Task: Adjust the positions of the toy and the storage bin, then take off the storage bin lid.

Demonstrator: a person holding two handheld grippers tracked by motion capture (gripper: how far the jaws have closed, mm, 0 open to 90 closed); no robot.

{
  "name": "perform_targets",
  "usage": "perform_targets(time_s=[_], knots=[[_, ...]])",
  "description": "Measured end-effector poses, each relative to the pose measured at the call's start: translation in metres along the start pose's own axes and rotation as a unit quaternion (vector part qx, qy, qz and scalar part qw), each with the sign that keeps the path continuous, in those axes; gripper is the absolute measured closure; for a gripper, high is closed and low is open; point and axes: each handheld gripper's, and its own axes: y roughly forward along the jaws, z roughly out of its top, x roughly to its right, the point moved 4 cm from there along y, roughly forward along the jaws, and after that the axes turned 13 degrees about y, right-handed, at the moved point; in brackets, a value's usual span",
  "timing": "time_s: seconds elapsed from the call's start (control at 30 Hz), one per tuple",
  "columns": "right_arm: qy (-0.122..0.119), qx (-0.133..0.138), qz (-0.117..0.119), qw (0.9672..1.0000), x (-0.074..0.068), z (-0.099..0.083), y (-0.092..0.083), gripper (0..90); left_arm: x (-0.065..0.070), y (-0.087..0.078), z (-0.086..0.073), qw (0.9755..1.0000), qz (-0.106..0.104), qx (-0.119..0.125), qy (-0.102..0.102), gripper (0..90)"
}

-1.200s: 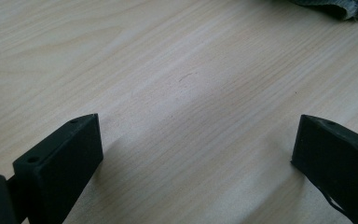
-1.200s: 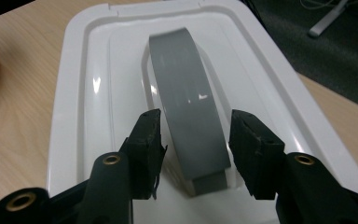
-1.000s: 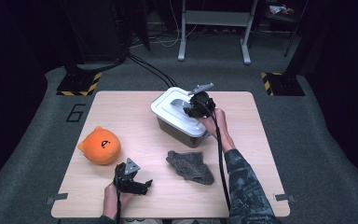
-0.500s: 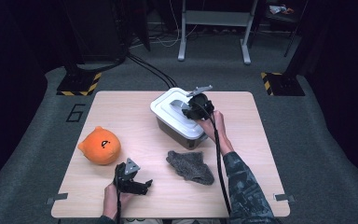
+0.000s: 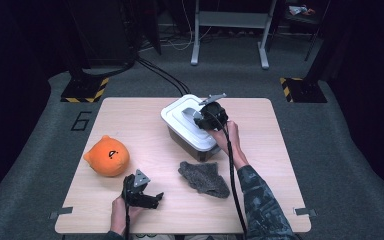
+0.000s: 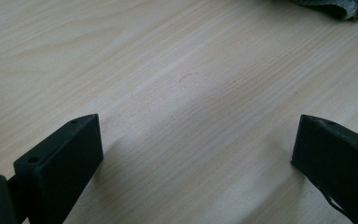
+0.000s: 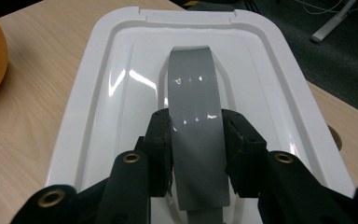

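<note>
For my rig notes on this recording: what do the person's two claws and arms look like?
Both the left claw and the right claw are black, each topped by a grey three-cornered plate and trailing a black cable. The jaws are blocky black pads with small screw holes; brass-coloured rivets show at the right claw's pivots. The right arm wears a dark camouflage-patterned sleeve.

The right hand-held gripper (image 7: pixel 196 154) is black, its two blocky jaws carried on arms with brass-coloured rivets, and a grey three-cornered plate sits on its top. The left hand-held gripper (image 6: pixel 200 163) has plain matt black jaws with small screw holes and the same grey plate. A black cable trails from each. The right sleeve (image 5: pixel 262 205) is dark camouflage.
</note>
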Motion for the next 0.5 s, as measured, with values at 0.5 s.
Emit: perform_targets(time_s=[0.5], knots=[[-0.017, 0.021, 0.002, 0.9996, 0.0027, 0.0022, -0.0045, 66.3, 0.0002, 0.0002, 0.0000, 1.0000, 0.001, 0.001, -0.002, 1.2]])
